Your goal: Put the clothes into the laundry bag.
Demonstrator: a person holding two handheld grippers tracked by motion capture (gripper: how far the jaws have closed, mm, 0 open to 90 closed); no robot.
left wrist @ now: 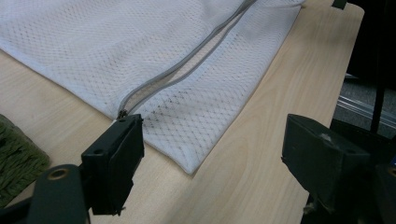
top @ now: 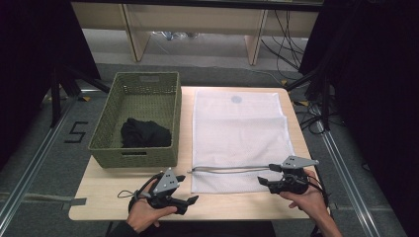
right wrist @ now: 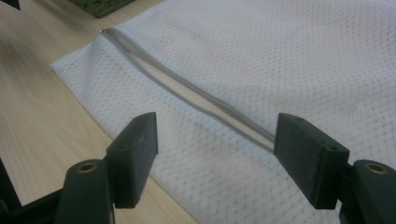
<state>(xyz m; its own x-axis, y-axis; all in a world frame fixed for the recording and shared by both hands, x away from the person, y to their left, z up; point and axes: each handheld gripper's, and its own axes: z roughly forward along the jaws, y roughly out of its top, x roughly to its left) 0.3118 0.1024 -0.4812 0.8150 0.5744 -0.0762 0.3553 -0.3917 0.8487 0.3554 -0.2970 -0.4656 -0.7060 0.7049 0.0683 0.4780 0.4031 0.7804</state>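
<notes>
So the white mesh laundry bag (top: 239,138) was laid flat on the right half of the light wooden table (top: 108,190), with its grey zipper (top: 230,169) run along the near edge. That placement probably made sense because both hands could get at the zip straight from the person's side. The zipper looked partly unzipped, a slim gap being visible between the two tape edges in the right gripper view.

The left gripper (top: 187,188) was held just off the bag's near-left corner, jaws spread wide with nothing between them, and the zipper's end was seen right above one jaw in its own view. The right gripper (top: 265,175) was parked at the other end of the zip, jaws also wide apart and empty, straddling the zipper line without pinching it, as far as could be told.

A green woven basket (top: 141,118) was set just beside the bag on the left, with a bundle of black clothing (top: 146,133) left inside. Nothing was found blocking the zip; the basket's wall was the only thing close to the left hand's path.
</notes>
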